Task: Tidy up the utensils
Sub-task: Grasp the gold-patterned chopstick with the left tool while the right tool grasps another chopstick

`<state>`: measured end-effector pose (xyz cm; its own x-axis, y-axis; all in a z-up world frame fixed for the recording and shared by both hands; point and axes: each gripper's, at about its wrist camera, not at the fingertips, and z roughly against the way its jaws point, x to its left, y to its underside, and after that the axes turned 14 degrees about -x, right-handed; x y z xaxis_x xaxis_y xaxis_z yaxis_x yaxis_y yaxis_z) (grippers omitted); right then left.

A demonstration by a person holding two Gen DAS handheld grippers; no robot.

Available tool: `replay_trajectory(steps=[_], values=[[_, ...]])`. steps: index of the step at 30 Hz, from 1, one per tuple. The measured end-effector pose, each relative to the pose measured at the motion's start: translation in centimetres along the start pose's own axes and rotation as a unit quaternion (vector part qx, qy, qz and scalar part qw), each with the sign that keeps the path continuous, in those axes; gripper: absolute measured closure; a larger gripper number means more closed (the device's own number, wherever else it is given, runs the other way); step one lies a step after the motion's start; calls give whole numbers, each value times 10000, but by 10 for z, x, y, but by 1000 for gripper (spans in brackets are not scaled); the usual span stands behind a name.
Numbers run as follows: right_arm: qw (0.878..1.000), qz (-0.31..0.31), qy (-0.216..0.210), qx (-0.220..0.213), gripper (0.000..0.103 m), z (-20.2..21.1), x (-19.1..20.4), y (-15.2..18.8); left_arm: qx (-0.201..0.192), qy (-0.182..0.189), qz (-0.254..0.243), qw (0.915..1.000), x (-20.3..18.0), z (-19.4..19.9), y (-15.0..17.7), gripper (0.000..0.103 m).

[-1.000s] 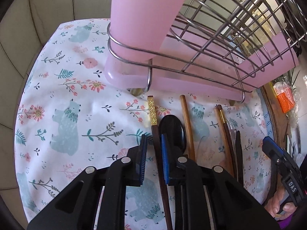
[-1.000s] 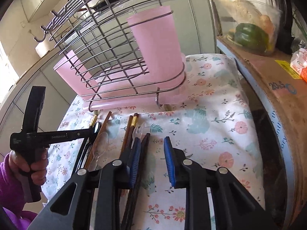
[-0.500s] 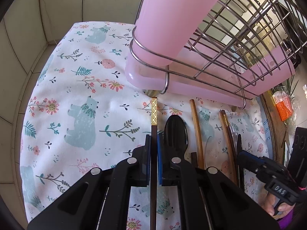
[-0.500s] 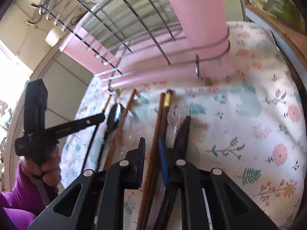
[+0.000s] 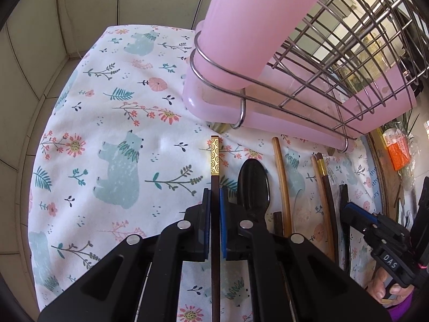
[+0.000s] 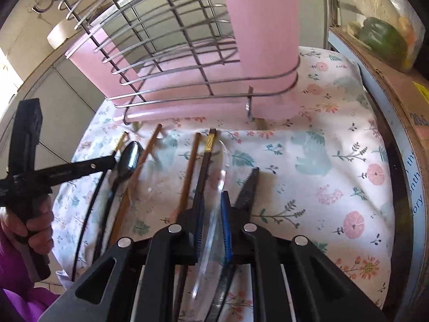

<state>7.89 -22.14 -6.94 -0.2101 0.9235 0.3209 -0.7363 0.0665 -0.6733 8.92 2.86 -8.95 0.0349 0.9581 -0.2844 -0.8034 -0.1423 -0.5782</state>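
My left gripper (image 5: pixel 213 196) is shut on a dark chopstick with a gold end (image 5: pixel 215 158), low over the floral cloth. A black spoon (image 5: pixel 253 186), a light wooden chopstick (image 5: pixel 281 177) and another gold-banded chopstick (image 5: pixel 323 177) lie to its right. My right gripper (image 6: pixel 213 204) is shut on a clear plastic spoon (image 6: pixel 221 171). Beside it lie a gold-banded dark chopstick (image 6: pixel 205 161), a brown chopstick (image 6: pixel 189 174) and a black serrated knife (image 6: pixel 246 187). The left gripper (image 6: pixel 112 159) also shows in the right wrist view.
A wire dish rack (image 5: pixel 335 61) with a pink cylindrical utensil cup (image 5: pixel 241 26) and a pink drip tray (image 6: pixel 171 110) stands just behind the row of utensils. A cardboard box (image 6: pixel 388 86) with bagged vegetables (image 6: pixel 380 35) borders the cloth on the right. Tiled wall lies on the left.
My left gripper closed onto the gold-ended chopstick. My right gripper moved in over the utensils and closed around the clear plastic spoon.
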Motion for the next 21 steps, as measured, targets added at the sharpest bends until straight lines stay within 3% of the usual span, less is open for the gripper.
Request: replay_trajectory(steps=[5, 11, 21], values=[[9984, -362, -423, 138, 91, -13, 7, -12, 16, 11, -46, 10000, 2, 0, -2, 98], [9976, -555, -121, 385, 91, -34, -4, -19, 19, 64, -56, 10000, 2, -1, -2, 98], [9974, -74, 297, 645, 86, -51, 16, -25, 121, -11, -312, 9994, -2, -4, -3, 97]])
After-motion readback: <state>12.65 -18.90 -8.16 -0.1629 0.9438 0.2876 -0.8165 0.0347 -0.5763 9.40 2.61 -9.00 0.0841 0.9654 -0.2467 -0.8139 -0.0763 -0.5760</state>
